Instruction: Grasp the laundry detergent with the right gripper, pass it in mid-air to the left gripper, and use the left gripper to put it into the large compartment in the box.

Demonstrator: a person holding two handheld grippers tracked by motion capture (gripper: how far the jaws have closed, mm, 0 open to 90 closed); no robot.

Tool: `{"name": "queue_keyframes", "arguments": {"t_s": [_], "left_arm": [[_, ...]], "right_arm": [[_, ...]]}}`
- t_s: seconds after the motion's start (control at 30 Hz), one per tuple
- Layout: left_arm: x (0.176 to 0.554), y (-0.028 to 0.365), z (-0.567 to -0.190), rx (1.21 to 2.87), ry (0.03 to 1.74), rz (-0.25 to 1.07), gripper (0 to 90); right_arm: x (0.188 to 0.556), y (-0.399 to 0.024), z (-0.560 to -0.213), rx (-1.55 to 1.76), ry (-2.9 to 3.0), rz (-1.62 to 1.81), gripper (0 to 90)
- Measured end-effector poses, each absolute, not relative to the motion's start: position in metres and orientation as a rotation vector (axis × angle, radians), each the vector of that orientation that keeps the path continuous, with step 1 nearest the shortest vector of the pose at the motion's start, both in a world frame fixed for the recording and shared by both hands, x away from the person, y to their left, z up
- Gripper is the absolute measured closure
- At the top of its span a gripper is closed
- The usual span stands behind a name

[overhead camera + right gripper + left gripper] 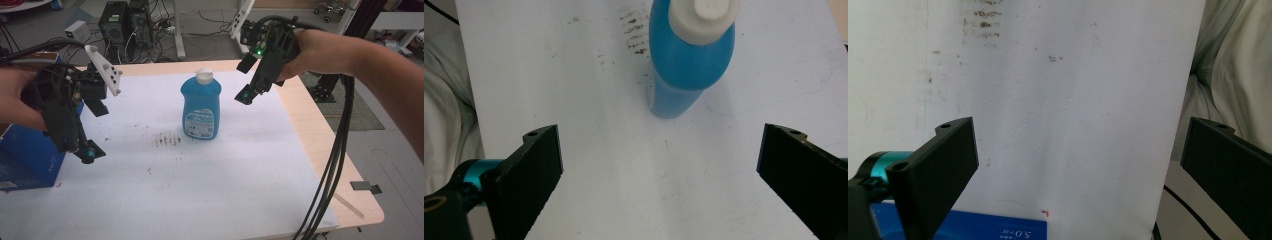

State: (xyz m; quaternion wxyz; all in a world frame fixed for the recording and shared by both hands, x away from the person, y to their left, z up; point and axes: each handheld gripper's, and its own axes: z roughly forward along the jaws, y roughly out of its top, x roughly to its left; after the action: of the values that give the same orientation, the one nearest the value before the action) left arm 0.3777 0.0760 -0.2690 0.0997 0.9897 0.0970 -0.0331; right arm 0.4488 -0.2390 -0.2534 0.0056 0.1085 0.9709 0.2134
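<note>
The blue bottle [201, 106] is standing upright mid-table, just left of the right gripper [246, 95], which is hovering nearer with jaws wide, while the left gripper [89, 152] is hanging well apart, jaws also wide.

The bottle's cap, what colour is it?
White, on a blue bottle. The cap shows best in the right gripper view.

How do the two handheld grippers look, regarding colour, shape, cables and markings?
Both are black, blocky tools with flat rectangular jaws. The left gripper has a teal ring near its tip and a pale three-cornered plate with dark holes on top. The right gripper shows a teal ring too, a small green light, and a bundle of black cables hanging down. No sleeves are visible on the forearms.
</note>
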Motion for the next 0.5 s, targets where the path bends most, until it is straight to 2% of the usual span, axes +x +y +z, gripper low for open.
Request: {"name": "queue_keyframes", "arguments": {"t_s": [0.5], "left_arm": [[0.389,0.075,-0.280,2.934,0.304,-0.133,1.8]], "right_arm": [[0.470,-0.250,-0.286,0.369,3.037,0.744,3.5]]}}
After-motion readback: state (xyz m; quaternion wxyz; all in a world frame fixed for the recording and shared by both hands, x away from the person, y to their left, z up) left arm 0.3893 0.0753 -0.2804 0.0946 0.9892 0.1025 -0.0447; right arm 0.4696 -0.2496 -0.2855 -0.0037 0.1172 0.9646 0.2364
